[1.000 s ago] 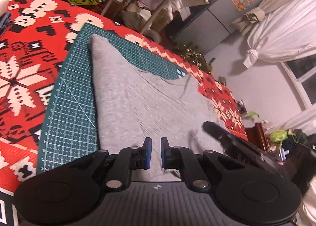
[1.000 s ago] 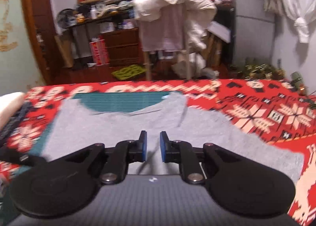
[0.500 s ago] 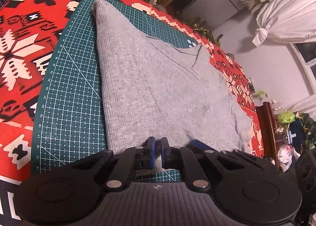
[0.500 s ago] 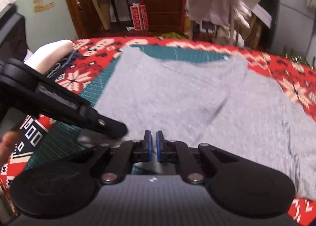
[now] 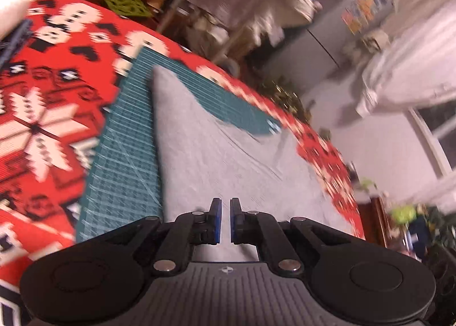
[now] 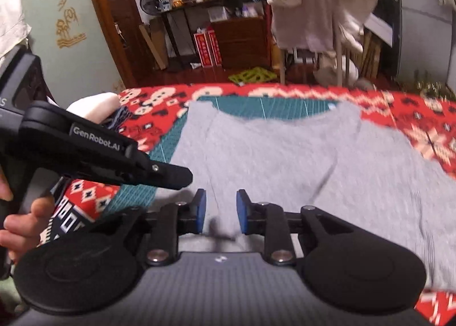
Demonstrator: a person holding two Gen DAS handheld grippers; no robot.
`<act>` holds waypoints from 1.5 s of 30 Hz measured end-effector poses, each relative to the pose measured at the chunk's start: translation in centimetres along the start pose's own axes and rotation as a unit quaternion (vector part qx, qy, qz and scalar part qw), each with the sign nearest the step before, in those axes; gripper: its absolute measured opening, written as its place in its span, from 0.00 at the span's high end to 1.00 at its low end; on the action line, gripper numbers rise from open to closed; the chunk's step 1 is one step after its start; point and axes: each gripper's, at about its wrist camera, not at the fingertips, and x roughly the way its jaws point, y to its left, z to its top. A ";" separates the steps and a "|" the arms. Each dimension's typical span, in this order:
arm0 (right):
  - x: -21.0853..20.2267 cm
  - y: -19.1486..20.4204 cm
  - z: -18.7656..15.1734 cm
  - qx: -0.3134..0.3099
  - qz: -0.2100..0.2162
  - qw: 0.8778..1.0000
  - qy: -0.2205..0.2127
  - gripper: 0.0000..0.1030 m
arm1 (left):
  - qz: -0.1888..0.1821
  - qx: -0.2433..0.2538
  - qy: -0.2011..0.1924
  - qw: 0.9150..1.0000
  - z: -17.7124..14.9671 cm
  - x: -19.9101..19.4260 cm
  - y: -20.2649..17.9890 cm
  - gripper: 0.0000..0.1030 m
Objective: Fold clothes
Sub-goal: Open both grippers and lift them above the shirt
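Lying flat: grey shirt (image 6: 285,155) | green mat (image 5: 125,169) | red blanket (image 5: 42,103) | both hand-held grippers parted, empty

Shirt (image 6: 285,160) lies on mat (image 5: 125,172), over the tablecloth (image 5: 42,115).

- I count one grey shirt (image 6: 285,155), spread flat.
- One green cutting mat (image 5: 125,172) lies under it.
- One red patterned cloth (image 5: 42,115) covers the table.
- I see two grippers: the left gripper (image 5: 225,219) and the right gripper (image 6: 219,210).
- One hand (image 6: 20,220) shows, at the left edge of the right wrist view.
- One chair (image 6: 316,23) draped with pale fabric stands behind the table.
- One green lattice trivet (image 6: 252,75) lies on the floor.
- One fan (image 6: 151,0) stands by the shelves.
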 end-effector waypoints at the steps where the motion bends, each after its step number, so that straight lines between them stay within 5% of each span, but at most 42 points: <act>1: 0.5 0.0 0.3 0.002 0.002 1.000 -0.002 0.85 | -0.001 -0.005 -0.011 1.000 0.2 -0.2 0.2 0.96; 8: 3.6 -0.3 2.1 0.015 0.011 1.000 -0.015 0.86 | -0.007 -0.064 -0.070 0.995 4.9 -0.1 2.7 0.96; 16: 7.6 -1.8 4.7 0.051 0.032 0.997 -0.037 0.86 | -0.042 -0.108 -0.069 0.991 7.5 3.0 5.2 0.96; 22: 9.3 -2.0 4.5 0.052 0.047 0.997 -0.026 0.85 | 0.030 -0.075 -0.066 0.995 7.9 4.4 5.0 0.97; 33: 9.9 -2.2 4.1 0.060 0.047 0.997 -0.029 0.83 | -0.020 -0.117 -0.096 0.988 8.8 3.3 6.0 0.97; 45: 10.1 -2.3 3.7 0.057 0.041 0.997 -0.027 0.83 | 0.002 -0.092 -0.096 0.991 9.7 5.1 5.2 0.96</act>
